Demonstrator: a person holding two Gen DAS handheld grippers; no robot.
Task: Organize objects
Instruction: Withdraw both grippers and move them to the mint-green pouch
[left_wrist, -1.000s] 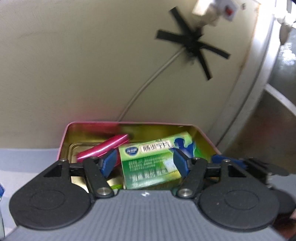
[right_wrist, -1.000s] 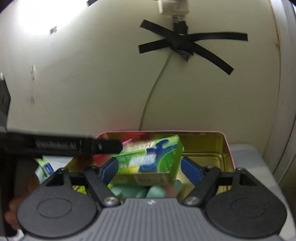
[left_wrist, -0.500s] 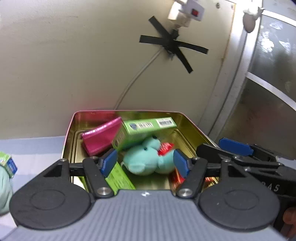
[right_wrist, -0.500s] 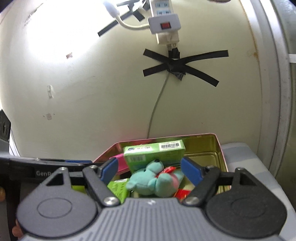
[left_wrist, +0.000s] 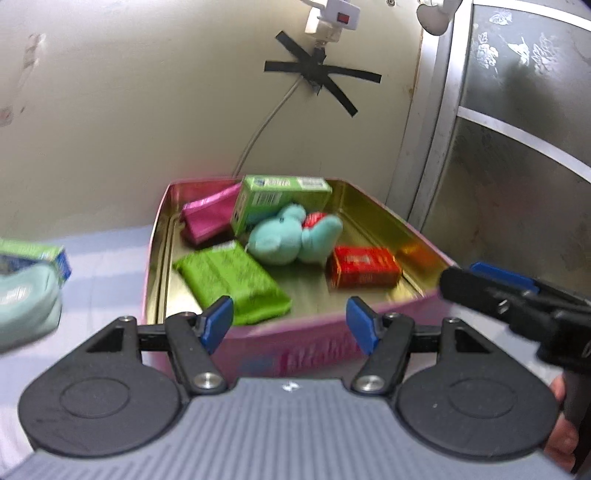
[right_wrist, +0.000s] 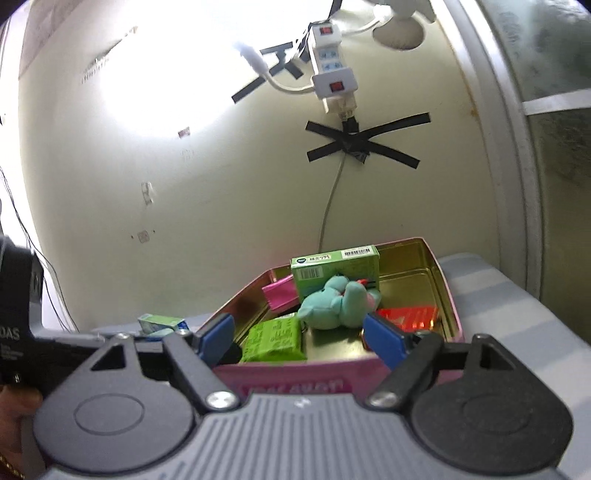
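Observation:
A pink tin (left_wrist: 295, 354) with a gold inside stands against the wall; it also shows in the right wrist view (right_wrist: 452, 295). In it lie a green box (left_wrist: 282, 194), a teal plush bear (left_wrist: 291, 238), a magenta pouch (left_wrist: 208, 218), a green packet (left_wrist: 231, 278) and a red box (left_wrist: 364, 267). My left gripper (left_wrist: 291, 326) is open and empty just in front of the tin's near wall. My right gripper (right_wrist: 301, 338) is open and empty at the tin's near wall; its finger (left_wrist: 487, 291) shows at the right of the left wrist view.
A pale green pouch (left_wrist: 26, 299) and a small green-blue box (left_wrist: 35, 254) lie on the blue-white cloth left of the tin; the box also shows in the right wrist view (right_wrist: 160, 321). A power strip (right_wrist: 334, 79) and taped cable hang on the wall. A metal door frame (left_wrist: 432, 122) stands right.
Both grippers let go of the green box and pulled back and up from the tin. The box now rests inside against the back wall, on the bear.

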